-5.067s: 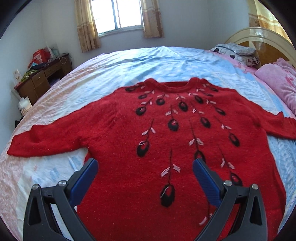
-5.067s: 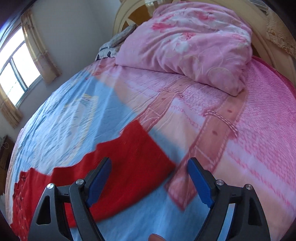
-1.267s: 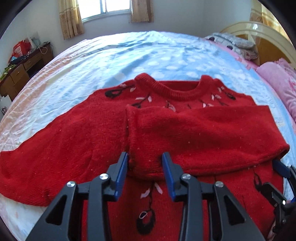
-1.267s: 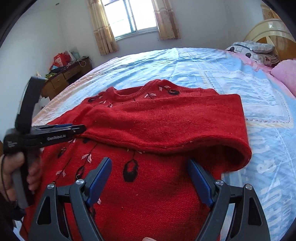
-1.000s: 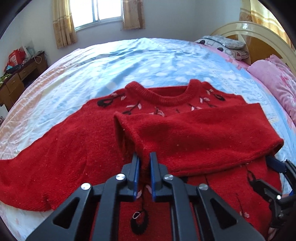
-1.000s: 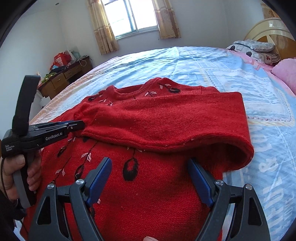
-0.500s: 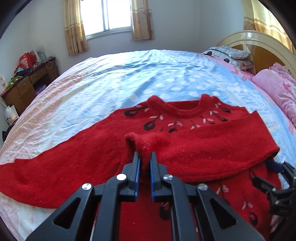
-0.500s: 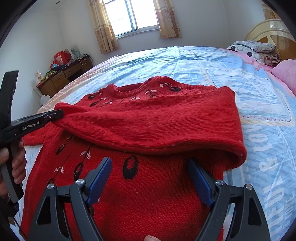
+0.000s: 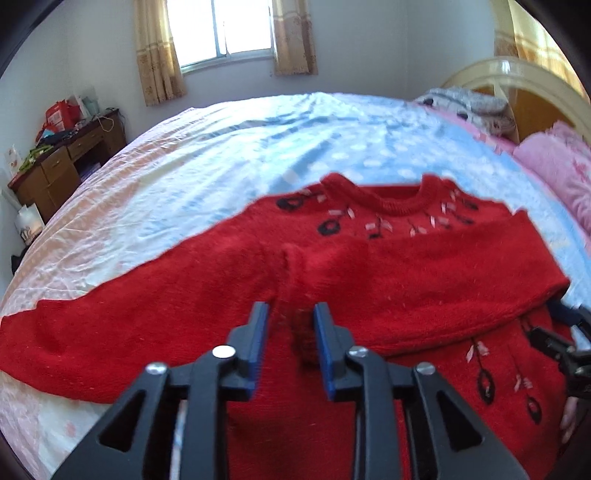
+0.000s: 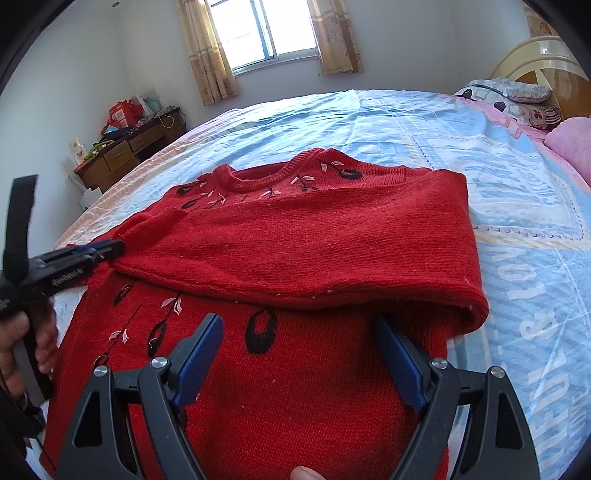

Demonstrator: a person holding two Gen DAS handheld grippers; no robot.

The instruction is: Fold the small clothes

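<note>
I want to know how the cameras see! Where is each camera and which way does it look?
Left wrist: on the left gripper, looking down at the folded sleeve's cuff; jaws opening.
Right wrist: on the right gripper, open over the sweater; a hand shows.
Both see sweater, bed, window.

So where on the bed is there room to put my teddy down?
Bare sheet lies between the red sweater collar and the window wall, and on its right toward the pink quilt. The near side is crowded: sweater and both grippers.
</note>
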